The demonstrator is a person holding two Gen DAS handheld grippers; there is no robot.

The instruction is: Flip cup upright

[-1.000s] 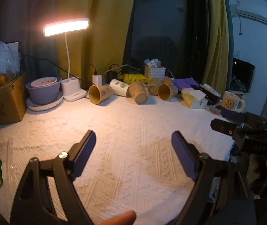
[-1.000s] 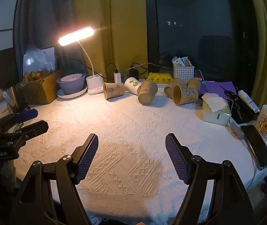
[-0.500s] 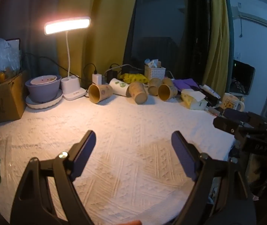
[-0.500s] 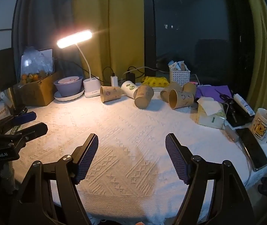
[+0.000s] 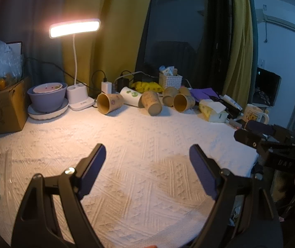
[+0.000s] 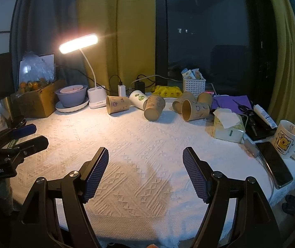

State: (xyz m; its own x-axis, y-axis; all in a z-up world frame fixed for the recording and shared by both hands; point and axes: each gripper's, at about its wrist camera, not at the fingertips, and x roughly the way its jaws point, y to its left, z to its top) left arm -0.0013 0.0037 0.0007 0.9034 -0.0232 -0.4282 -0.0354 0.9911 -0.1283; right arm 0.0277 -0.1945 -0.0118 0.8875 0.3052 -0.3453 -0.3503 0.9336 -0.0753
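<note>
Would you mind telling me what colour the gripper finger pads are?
Dark blue, finely textured pads; clearest in the right wrist view.

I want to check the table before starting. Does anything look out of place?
Yes. The paper cups at the back of the table, near the lamp, all lie tipped on their sides; none stands upright.

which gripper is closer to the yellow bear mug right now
Right. The right gripper hovers over the cloth with the bear mug just off to its right. The left gripper sits farther left, with the mug beyond the right one.
</note>
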